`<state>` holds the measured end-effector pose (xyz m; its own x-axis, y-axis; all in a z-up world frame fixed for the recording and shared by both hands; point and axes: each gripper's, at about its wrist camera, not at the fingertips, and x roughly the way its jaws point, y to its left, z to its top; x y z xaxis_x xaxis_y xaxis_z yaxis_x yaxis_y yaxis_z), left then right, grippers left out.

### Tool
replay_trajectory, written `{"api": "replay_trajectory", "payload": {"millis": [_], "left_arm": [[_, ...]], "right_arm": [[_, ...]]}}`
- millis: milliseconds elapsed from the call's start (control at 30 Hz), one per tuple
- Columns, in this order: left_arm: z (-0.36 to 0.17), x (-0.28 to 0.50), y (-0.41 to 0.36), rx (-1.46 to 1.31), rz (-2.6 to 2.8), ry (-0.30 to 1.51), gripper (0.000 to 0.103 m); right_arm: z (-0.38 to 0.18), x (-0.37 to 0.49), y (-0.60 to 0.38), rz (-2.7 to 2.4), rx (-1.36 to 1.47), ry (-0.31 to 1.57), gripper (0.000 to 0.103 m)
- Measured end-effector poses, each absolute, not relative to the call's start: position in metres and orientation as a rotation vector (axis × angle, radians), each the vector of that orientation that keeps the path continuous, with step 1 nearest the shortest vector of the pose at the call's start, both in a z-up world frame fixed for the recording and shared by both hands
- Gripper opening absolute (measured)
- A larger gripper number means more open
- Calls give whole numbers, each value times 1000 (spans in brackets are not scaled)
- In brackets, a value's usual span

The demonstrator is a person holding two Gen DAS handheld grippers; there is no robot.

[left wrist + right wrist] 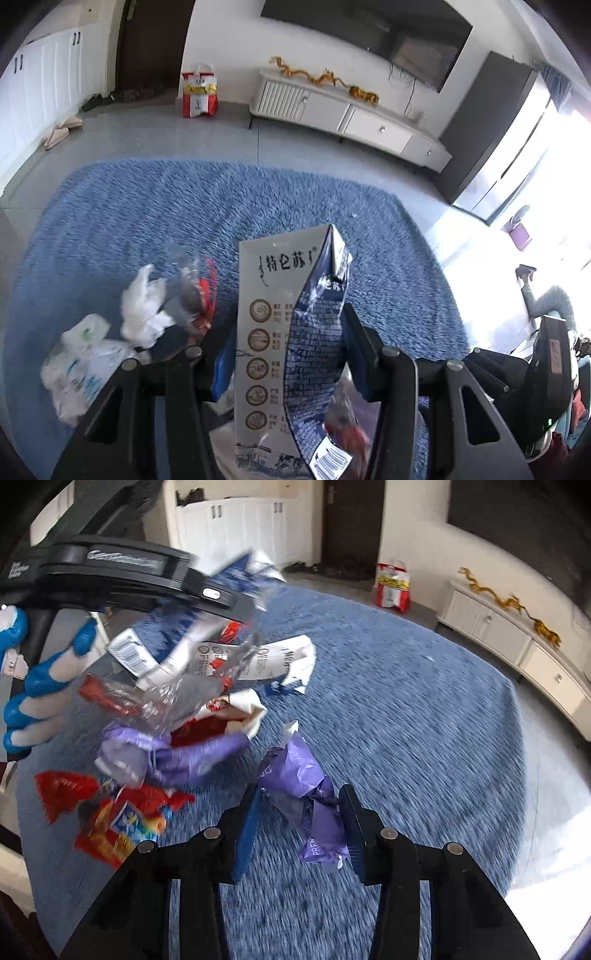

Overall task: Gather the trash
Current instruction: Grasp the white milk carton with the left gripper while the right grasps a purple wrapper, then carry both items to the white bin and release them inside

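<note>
We hold a milk carton [284,332] in the left tongs [291,332], closed on its flattened body. The right tongs [299,812] pinch a purple wrapper [314,805] above the blue rug [406,720]. Loose wrappers [166,716] lie on the rug, left. All appear light, soft and crinkly; we grip at bunched folds.

Crushed milk carton [291,332] upright; purple wrapper [310,797] crumpled.

Trash on one blue rug [406,709]

Two purple wrappers [314,801], one milk carton [288,332], two red snack packets [110,812], one white receipt [291,657], two crumpled white bags [144,306].
</note>
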<state>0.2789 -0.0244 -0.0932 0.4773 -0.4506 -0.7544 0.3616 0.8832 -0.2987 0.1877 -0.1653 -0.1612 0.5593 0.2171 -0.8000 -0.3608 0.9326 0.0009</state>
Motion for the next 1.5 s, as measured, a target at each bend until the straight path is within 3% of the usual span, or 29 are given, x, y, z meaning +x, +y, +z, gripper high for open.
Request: {"api": "replay_trajectory", "payload": {"millis": [433,767,1067,1500], "left_arm": [[-17,198,41,-166,-448,781,49],[15,151,14,-156,-520,721,49],[3,125,-116,-43,-708,791,49],[-59,103,-328,143,-922,972,49]], "right_arm": [[-96,100,-221,205,-32,754,42],[-74,36,-281,60,52,660,43],[-109,5,-357,-86,161,694,43],[-164,-1,-458,-241,299,752,44]]}}
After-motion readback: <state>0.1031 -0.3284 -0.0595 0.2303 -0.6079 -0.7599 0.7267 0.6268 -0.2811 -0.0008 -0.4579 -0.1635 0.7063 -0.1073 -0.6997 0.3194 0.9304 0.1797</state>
